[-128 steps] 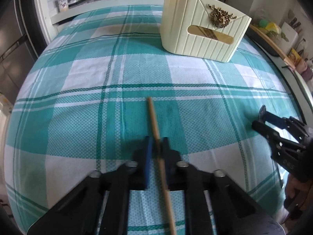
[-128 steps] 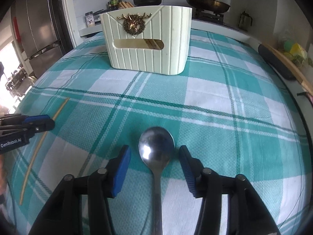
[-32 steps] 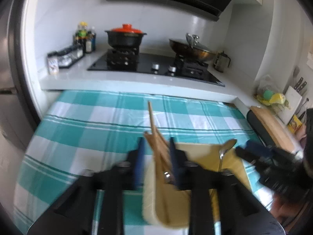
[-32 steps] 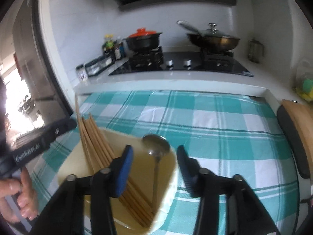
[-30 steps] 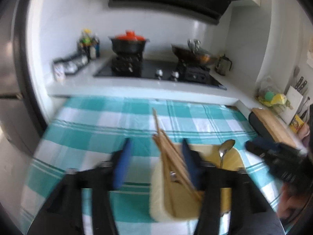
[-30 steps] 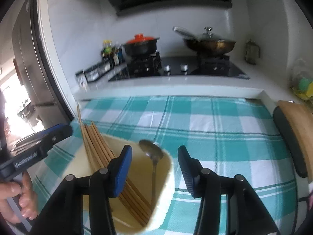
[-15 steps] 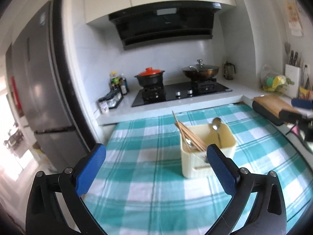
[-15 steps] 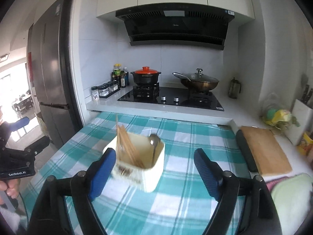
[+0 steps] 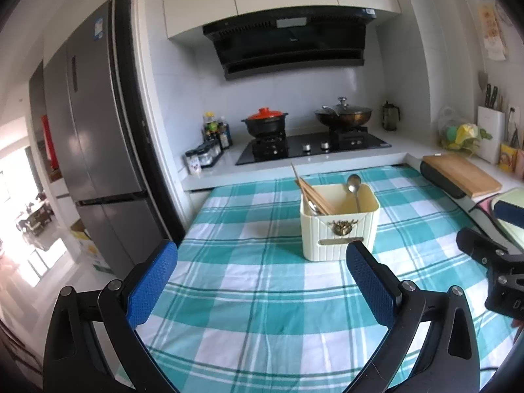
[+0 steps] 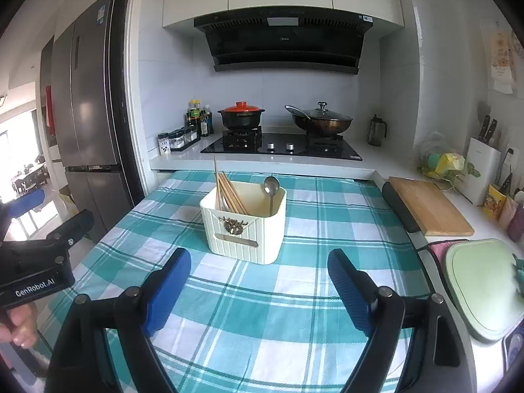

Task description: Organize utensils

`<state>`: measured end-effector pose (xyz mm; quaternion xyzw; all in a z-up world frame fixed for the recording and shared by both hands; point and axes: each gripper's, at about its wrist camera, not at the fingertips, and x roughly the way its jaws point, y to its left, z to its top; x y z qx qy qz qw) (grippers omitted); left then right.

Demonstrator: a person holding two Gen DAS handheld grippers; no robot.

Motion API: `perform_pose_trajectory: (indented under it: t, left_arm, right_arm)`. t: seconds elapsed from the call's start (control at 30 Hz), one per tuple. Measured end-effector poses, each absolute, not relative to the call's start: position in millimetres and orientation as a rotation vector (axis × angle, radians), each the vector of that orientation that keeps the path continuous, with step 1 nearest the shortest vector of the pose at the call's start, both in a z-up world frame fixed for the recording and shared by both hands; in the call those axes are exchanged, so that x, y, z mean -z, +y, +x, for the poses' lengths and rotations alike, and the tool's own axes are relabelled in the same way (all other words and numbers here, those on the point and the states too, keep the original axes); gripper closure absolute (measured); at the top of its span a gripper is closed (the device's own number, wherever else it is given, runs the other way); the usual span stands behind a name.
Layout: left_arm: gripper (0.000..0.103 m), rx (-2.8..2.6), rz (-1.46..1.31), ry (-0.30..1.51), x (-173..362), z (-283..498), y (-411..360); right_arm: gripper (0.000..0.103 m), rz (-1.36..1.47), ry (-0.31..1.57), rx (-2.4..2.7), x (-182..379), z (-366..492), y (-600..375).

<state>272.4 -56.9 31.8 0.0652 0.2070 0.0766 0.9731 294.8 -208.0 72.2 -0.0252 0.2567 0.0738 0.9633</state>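
Note:
A cream ribbed utensil holder stands upright on the teal checked tablecloth. Several wooden chopsticks lean in its left side. A metal spoon stands in its right side, bowl up. My left gripper is open and empty, well short of the holder. My right gripper is also back from the holder, its jaws still opening with nothing between them. Each gripper shows at the edge of the other's view.
A wooden cutting board and a pale green board lie on the right counter. Behind the table is a hob with a red-lidded pot and a wok. Spice jars and a fridge are at the left.
Both grippers let go, the left of the chopstick and the right of the spoon, which now stand in the holder. Both pulled back and up from it with jaws spread wide.

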Motion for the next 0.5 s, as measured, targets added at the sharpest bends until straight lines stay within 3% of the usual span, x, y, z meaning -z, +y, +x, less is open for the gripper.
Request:
perform_pose_trajectory:
  t: [0.5]
  left_arm:
    - [0.0,-0.091,0.074,0.472,-29,252,-48]
  right_arm:
    - [0.016,-0.06,0.527,-0.088,-82,276,-192]
